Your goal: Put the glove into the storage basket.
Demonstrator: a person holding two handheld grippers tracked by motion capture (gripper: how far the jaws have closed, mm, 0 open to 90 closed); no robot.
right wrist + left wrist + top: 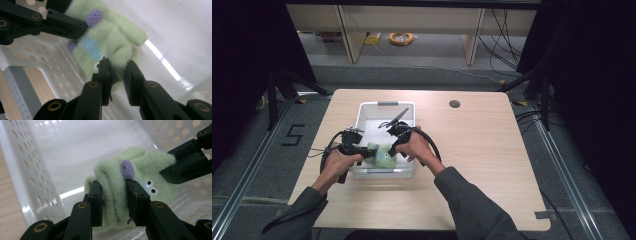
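High view: two hands hold a green plush toy (383, 156) over the near end of a white perforated basket (387, 106) on the wooden bench (482, 150), the toy largely masked by both tools. Left hand-held gripper (371, 154) reaches in from the left and, in the left gripper view, its jaws pinch a fold of the toy (117, 192). Right hand-held gripper (391, 150) angles down from the far right; in the right gripper view, its jaws clamp a lower edge of the toy (110, 42). Forearms are cut off at the near edge.
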